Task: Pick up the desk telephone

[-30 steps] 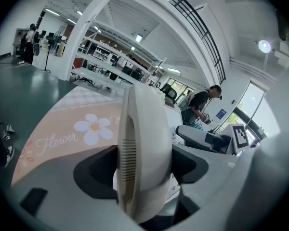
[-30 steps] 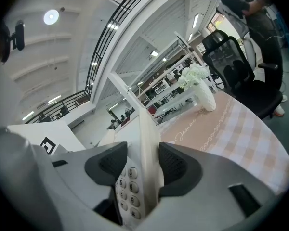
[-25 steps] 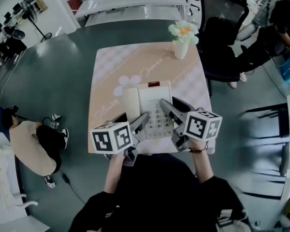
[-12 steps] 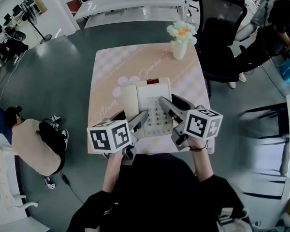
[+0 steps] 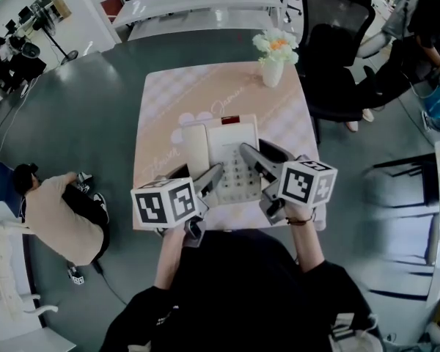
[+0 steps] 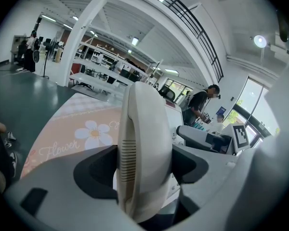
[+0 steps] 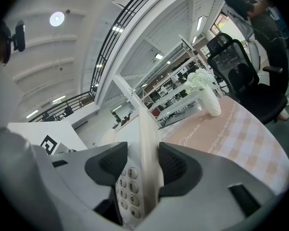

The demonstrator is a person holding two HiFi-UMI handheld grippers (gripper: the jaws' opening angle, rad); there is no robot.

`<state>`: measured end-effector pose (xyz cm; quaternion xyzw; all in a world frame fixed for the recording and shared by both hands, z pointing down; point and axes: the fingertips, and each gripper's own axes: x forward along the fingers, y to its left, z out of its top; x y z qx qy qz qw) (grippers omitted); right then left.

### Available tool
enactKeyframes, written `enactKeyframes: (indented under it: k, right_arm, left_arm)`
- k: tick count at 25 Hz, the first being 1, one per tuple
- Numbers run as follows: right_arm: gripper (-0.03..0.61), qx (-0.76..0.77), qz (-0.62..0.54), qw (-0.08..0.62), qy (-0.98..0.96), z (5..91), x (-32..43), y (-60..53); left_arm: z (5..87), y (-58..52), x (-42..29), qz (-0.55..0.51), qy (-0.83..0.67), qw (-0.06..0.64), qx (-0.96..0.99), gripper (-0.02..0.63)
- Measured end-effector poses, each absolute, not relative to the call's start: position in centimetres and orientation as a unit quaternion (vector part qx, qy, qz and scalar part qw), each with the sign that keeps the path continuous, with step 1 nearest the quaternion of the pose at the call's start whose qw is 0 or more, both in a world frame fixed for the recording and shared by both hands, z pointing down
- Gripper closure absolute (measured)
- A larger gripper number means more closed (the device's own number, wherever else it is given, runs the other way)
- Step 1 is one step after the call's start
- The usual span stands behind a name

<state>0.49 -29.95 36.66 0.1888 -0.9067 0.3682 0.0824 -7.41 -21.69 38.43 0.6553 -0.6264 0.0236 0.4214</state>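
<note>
**On the flowered table: two grips on one telephone**

On the table (image 5: 174, 97), under a peach cloth printed with flowers, the desk telephone (image 5: 233, 139) sat toward the near edge. It was well apart from the vase (image 5: 273, 73) at the far right corner. No view showed whether its underside had left the cloth.

The telephone looked like a stiff shell of smooth cream plastic, probably moderate in weight and not fragile, but likely slippery under hard pads. Its body was too broad for one pair of jaws, so the sides were the sensible places to take hold, and both were in use.

Along the body's left side lay the handset (image 6: 145, 138). The left gripper (image 6: 144, 170) was closed around it, with a dark pad against each flank and no gap showing. That hold was the doubtful one: a handset usually only rests in its cradle, so a pull there alone would probably lift it away and leave the body behind. No cord could be seen.

The right gripper (image 7: 143, 170) stood fairly wide yet clamped on the body's right edge. One pad was on the outer wall and the other on the face beside the keypad (image 7: 126, 189). This grip likely had to carry most of the weight. The edge was thin, so the body could pivot or slide unless both hands rose together and level. The inner pad might also press a key.
</note>
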Motion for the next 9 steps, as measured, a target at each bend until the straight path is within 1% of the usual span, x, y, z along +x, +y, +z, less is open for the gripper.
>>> enactKeyframes:
  k: [9]
  right_arm:
    - [0.385,0.188,0.360,0.086,-0.910,36.53,0.57,-29.83]
  left_arm:
    - [38.74,-21.33,-7.16,0.020,-0.626,0.427,0.652,0.291]
